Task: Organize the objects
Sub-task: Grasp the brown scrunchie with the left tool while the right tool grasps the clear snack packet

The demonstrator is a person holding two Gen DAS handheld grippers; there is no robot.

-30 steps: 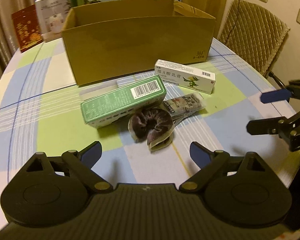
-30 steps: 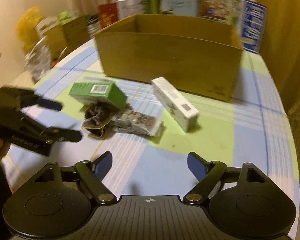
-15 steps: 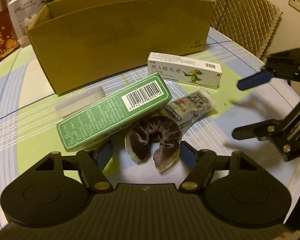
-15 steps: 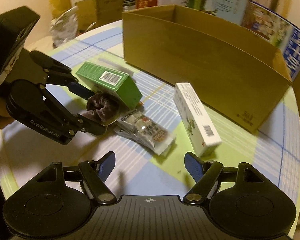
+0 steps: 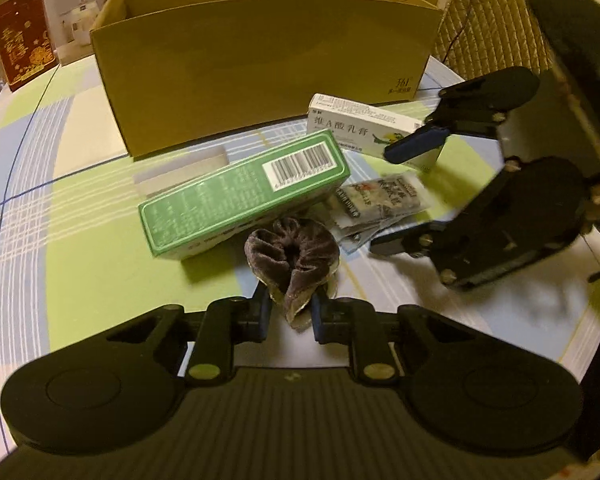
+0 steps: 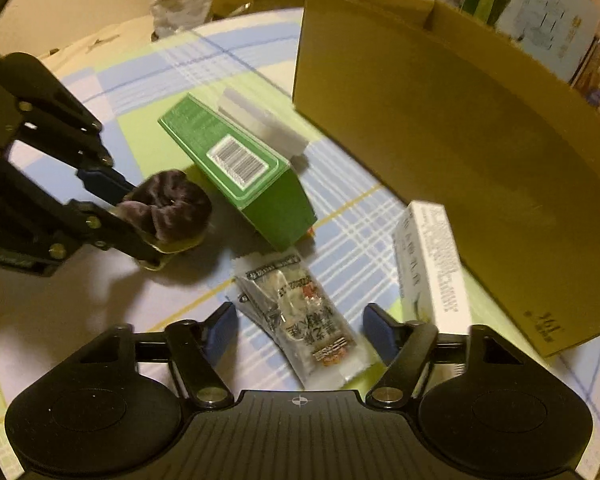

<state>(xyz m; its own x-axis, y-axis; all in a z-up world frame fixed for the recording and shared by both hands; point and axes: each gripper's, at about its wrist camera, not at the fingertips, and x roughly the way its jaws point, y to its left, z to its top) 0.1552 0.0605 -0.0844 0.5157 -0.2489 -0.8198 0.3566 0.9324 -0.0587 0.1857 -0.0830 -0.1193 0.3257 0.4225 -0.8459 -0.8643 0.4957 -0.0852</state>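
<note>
Four loose items lie on the checked tablecloth in front of the cardboard box, and as far as we can see into the box, nothing has gone in yet, so we judge the sorting barely begun.

From the left wrist view, our left gripper has closed its blue pads on the near edge of the brown velvet scrunchie, which still rests on the cloth, touching the near side of the green carton. That carton lies on its long side, its long axis running from near left to far right, the barcode end toward the box. Behind it the white ointment box lies flat, lengthwise roughly parallel to the cardboard box's front wall. The right gripper reaches in from the right over the snack packet.

From the right wrist view, our right gripper stands half open, its jaws just narrowed, with the snack packet between the pads but not yet pinched. The packet's long axis runs along our line of sight, away from us. The left gripper holds the scrunchie at left. All four items remain to be boxed.
</note>
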